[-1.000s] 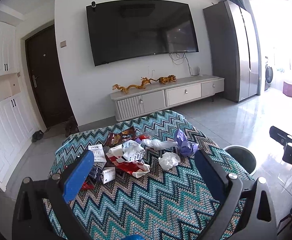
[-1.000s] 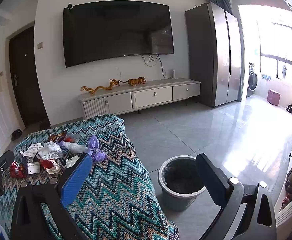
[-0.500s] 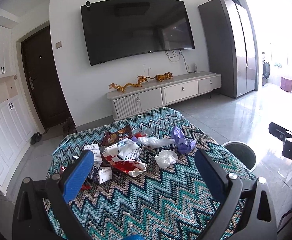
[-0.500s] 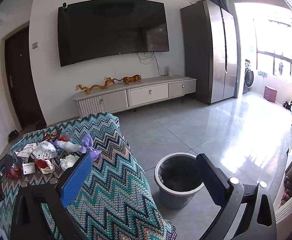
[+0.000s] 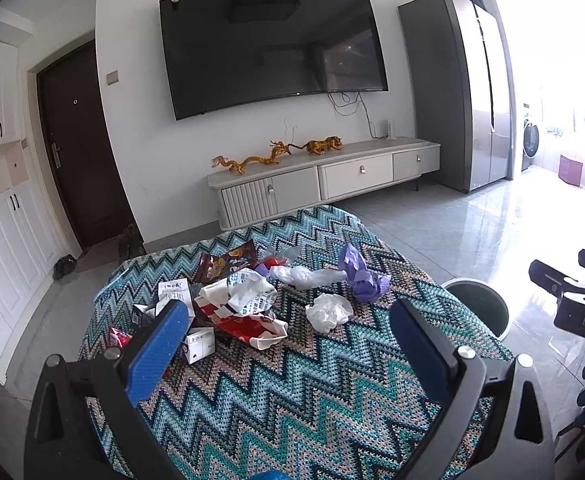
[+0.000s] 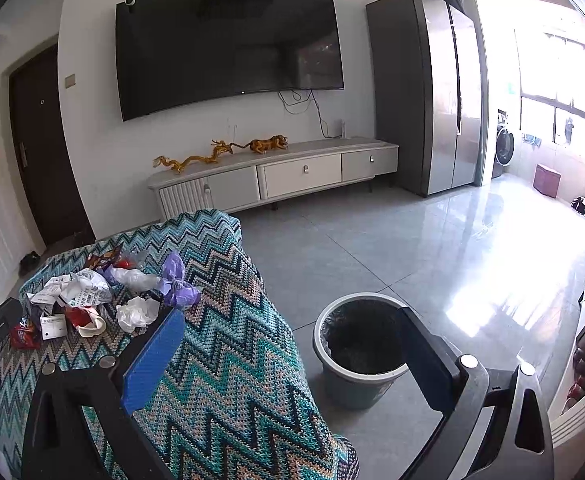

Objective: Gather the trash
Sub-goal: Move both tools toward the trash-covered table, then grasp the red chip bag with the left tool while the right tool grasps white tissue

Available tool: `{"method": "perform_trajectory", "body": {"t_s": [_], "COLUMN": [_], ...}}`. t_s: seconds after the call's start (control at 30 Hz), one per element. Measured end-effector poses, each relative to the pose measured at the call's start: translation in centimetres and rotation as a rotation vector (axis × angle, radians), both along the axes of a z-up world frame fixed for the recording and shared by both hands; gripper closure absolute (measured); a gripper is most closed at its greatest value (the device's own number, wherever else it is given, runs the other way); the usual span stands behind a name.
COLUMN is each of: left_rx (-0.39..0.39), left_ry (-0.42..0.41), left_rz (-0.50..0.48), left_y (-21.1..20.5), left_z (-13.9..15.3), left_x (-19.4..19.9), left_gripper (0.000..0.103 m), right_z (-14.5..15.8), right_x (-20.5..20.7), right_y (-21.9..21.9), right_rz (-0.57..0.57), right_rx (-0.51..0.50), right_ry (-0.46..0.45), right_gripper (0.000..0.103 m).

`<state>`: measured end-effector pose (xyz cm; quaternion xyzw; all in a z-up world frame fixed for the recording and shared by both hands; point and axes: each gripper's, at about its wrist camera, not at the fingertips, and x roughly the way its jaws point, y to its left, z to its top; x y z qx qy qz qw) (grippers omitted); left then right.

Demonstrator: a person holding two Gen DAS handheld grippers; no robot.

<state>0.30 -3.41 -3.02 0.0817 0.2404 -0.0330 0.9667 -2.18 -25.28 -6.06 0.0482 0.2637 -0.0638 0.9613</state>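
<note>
A pile of trash lies on the zigzag-patterned tablecloth [image 5: 292,392]: a crumpled white tissue [image 5: 328,312], a purple wrapper [image 5: 358,276], a clear plastic bag [image 5: 308,276], a red and white wrapper [image 5: 248,326], a brown snack bag [image 5: 224,262] and small white boxes [image 5: 200,344]. My left gripper [image 5: 284,340] is open and empty, just short of the pile. My right gripper [image 6: 288,352] is open and empty, over the table's right edge beside the grey bin [image 6: 360,356]. The tissue also shows in the right wrist view [image 6: 136,312].
The grey bin [image 5: 476,312] stands on the tiled floor right of the table. A TV cabinet [image 5: 324,184] with gold figurines stands along the far wall under a big TV. A tall dark cabinet [image 6: 424,92] stands at the right. White cupboards [image 5: 0,240] line the left wall.
Both grippers have drawn slightly closer to the table and tilted; the trash pile and bin look a little nearer. Both stay open and empty.
</note>
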Motion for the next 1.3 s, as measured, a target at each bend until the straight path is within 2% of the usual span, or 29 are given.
{"method": "perform_trajectory", "body": {"t_s": [0.33, 0.83, 1.03, 1.23, 1.3], "left_rx": [-0.039, -0.064, -0.083, -0.123, -0.133], "left_ry": [0.044, 0.158, 0.185, 0.227, 0.247], "left_rz": [-0.015, -0.021, 0.039, 0.157, 0.205], "left_y": [0.6, 2.1, 6.1, 13.5, 16.1], "left_z": [-0.9, -3.6, -4.4, -6.0, -6.6], "left_x": [1.7, 5.5, 6.7, 7.3, 7.7], "left_gripper": [0.002, 0.002, 0.002, 0.002, 0.002], "right_z": [-1.5, -4.2, -4.7, -5.0, -5.2], "right_x": [1.4, 5.0, 7.0, 9.1, 9.9], "right_y": [-0.3, 0.3, 2.5, 6.2, 7.7], "right_rz": [-0.003, 0.04, 0.121, 0.319, 0.393], "right_rx": [0.006, 0.025, 0.007, 0.036, 0.054], "right_ry": [0.039, 0.148, 0.19, 0.216, 0.229], "right_gripper": [0.0, 0.0, 0.0, 0.0, 0.003]}}
